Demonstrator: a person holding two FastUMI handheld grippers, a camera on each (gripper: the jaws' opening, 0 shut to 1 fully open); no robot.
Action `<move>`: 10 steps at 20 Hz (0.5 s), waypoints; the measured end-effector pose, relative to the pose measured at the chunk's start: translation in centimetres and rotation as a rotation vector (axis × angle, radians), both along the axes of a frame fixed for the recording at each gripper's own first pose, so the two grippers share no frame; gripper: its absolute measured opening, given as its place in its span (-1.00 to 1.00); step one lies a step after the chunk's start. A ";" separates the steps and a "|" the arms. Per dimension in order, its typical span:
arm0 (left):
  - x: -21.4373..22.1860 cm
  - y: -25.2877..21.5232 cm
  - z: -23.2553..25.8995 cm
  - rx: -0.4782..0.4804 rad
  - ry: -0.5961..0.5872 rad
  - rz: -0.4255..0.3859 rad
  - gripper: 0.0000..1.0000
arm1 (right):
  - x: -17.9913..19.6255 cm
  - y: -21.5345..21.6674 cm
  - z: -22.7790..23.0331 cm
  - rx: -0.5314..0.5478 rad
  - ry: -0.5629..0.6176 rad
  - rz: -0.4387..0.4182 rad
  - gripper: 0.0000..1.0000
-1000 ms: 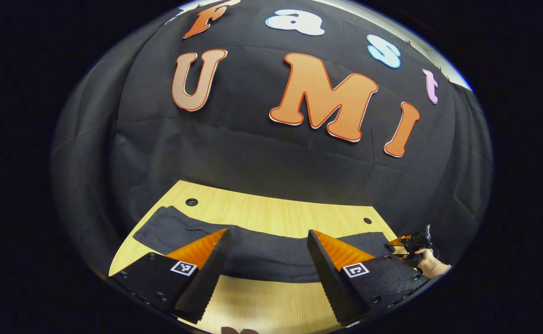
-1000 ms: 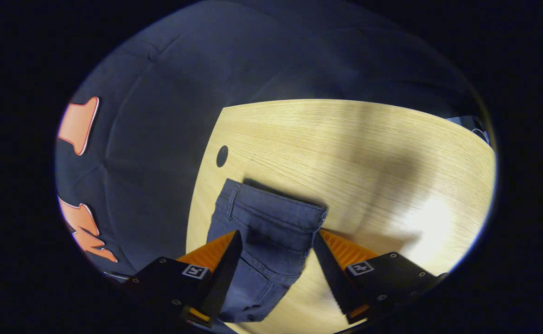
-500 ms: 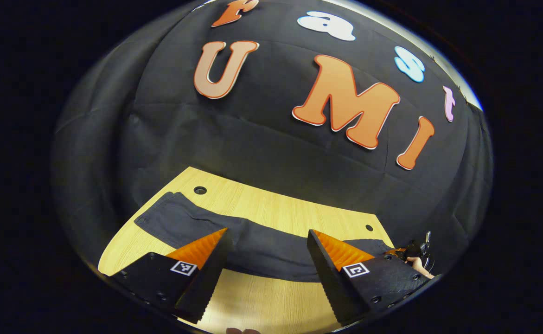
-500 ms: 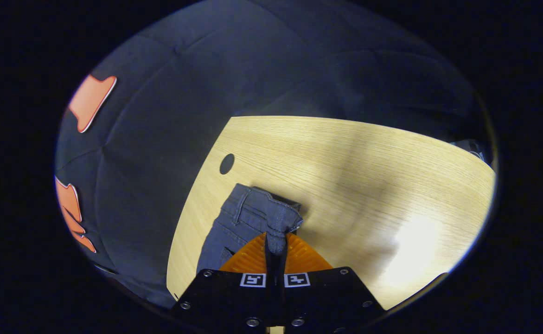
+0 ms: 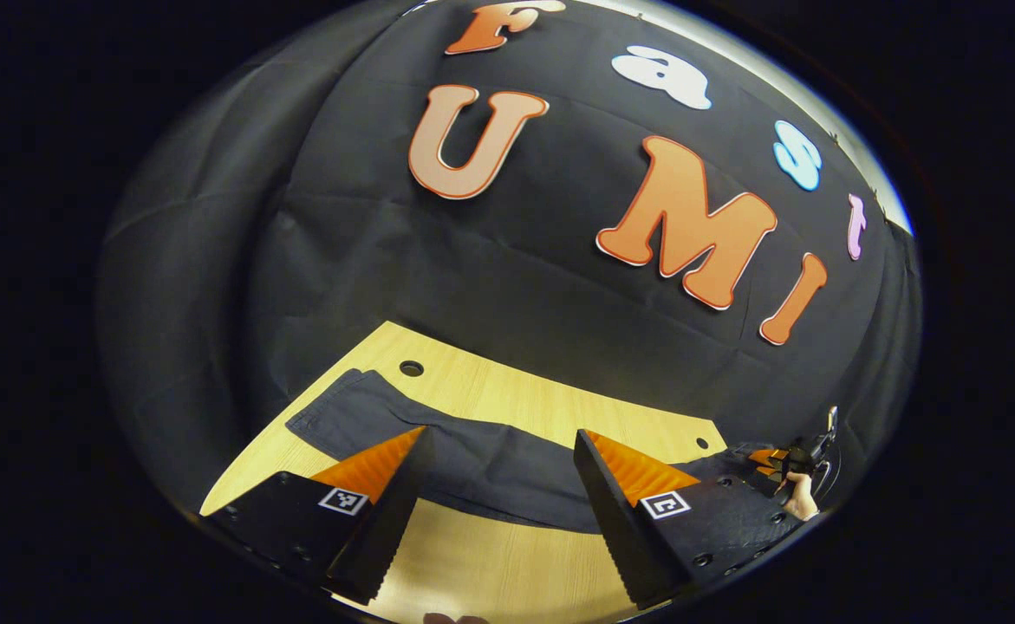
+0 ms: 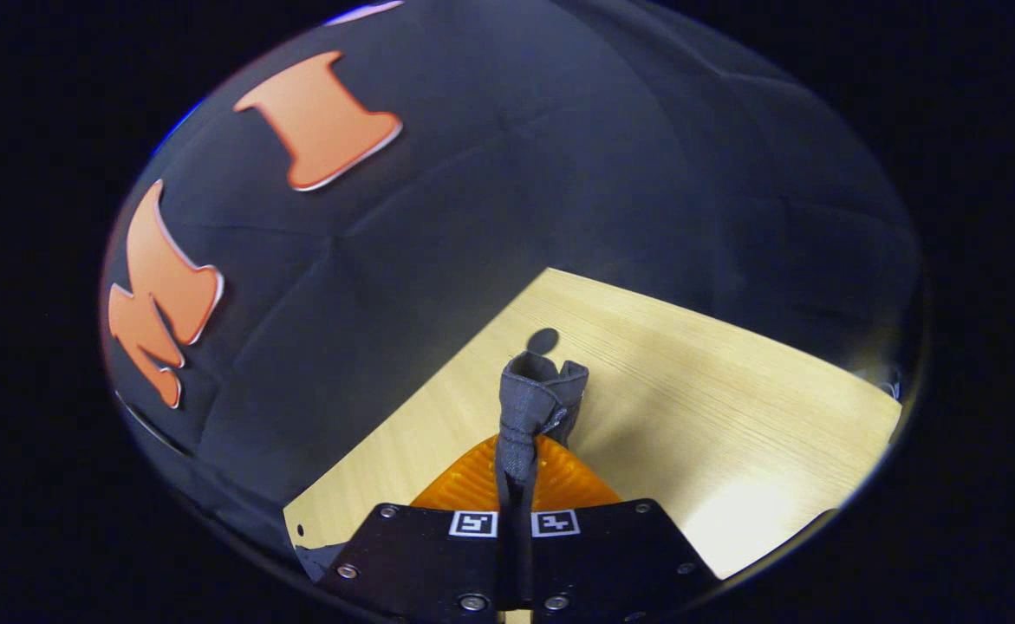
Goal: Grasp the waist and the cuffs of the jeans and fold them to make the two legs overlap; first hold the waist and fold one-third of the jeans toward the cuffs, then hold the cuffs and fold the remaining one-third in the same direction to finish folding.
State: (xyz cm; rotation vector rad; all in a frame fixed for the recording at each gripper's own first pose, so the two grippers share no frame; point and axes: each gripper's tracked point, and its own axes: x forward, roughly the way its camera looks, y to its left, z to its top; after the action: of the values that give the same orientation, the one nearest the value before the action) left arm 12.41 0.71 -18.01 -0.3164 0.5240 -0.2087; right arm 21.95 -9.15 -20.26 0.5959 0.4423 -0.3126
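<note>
Dark jeans [image 5: 472,455] lie stretched across the wooden table [image 5: 490,555], cuffs [image 5: 334,412] at the left end in the left gripper view. My left gripper [image 5: 501,432] hovers open on the near side of the legs, nothing between its fingers. At that view's far right, the right gripper [image 5: 776,458] and a hand [image 5: 800,501] are at the waist end. In the right gripper view, my right gripper [image 6: 517,451] is shut on the waist [image 6: 537,399], which stands bunched and raised off the table [image 6: 715,433].
The black booth wall hangs close behind the table's far edge. Small round holes sit in the tabletop near the far corners [image 5: 411,368] [image 5: 702,443] [image 6: 543,340]. Bare wood [image 6: 758,511] lies to the right of the waist.
My right gripper went from open around the waist to shut on it, then lifted and turned it, bunching the cloth. The left gripper stayed open and shifted only slightly.
</note>
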 end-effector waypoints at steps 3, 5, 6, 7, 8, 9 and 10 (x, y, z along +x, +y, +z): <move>0.5 2.6 -0.5 -0.026 0.017 0.013 0.96 | -0.3 5.4 4.5 -0.071 -0.057 0.067 -1.00; 0.9 4.5 -0.7 -0.040 0.028 0.024 0.96 | 0.5 9.8 6.3 -0.112 -0.078 0.122 -1.00; 1.0 5.4 -0.8 -0.044 0.032 0.030 0.96 | 0.7 12.1 7.1 -0.128 -0.098 0.146 -1.00; 1.1 6.3 -1.0 -0.047 0.035 0.033 0.96 | 0.8 14.4 7.6 -0.141 -0.102 0.178 -1.00; 1.3 7.3 -1.1 -0.048 0.039 0.038 0.96 | 0.6 16.6 7.9 -0.156 -0.107 0.214 -1.00; 1.5 8.3 -1.2 -0.047 0.041 0.042 0.96 | 0.3 18.7 8.3 -0.172 -0.119 0.244 -1.00; 1.5 9.2 -1.3 -0.047 0.042 0.049 0.96 | 0.4 21.2 8.1 -0.189 -0.115 0.279 -1.00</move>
State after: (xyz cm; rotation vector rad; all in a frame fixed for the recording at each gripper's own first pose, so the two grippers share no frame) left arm 13.94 9.95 -19.34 -0.3796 0.5531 -0.1672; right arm 22.33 12.07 -12.12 0.3595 0.3743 -0.0514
